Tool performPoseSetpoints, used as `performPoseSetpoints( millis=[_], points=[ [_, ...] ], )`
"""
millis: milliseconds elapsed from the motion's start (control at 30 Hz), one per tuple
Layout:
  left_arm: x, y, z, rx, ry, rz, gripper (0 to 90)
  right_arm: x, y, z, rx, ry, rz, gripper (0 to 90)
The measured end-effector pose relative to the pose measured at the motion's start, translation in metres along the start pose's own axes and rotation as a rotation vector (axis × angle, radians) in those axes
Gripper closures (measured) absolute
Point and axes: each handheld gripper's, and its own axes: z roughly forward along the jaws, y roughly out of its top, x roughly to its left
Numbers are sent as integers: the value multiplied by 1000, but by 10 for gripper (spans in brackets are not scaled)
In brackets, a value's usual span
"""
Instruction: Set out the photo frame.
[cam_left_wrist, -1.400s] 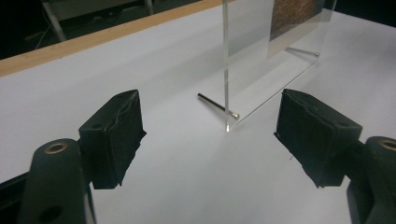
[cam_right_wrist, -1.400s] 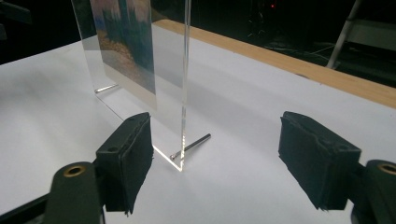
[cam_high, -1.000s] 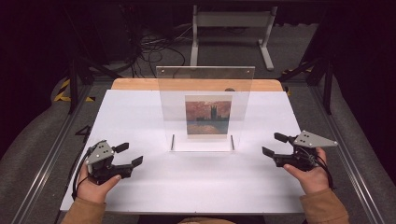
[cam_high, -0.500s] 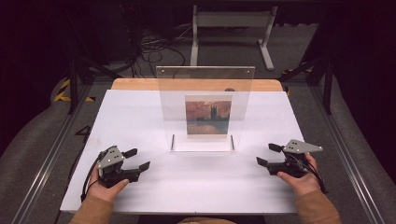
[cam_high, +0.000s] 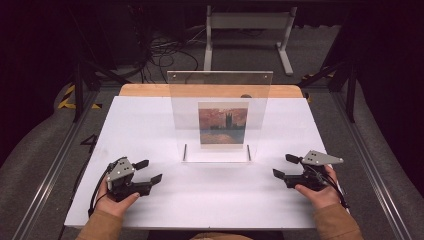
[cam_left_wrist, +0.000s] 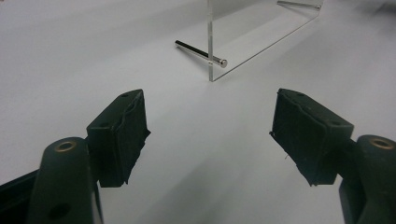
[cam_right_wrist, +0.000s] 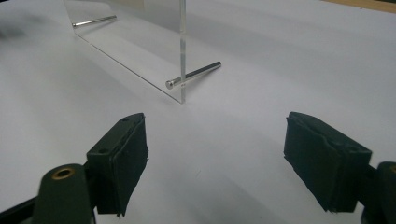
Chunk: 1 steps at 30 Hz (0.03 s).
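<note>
A white table (cam_high: 150, 120) stands in a dark room, a wooden strip along its far edge. At its middle a clear frame (cam_high: 220, 95) stands upright on two metal pins, with a picture (cam_high: 223, 123) of a red sky and dark towers set in it. The left gripper (cam_high: 149, 171) rests near the front left, its jaws spread with nothing between them, having just closed a little. The right gripper (cam_high: 286, 166) rests near the front right, also spread and empty. Both are well apart from the frame, pointing towards it.
</note>
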Motion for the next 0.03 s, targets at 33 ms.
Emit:
performPoseSetpoints(
  millis=[33],
  points=[
    [0,0,1,-5,1,-8,267,-1,0,0,-2,-1,2,217]
  ],
)
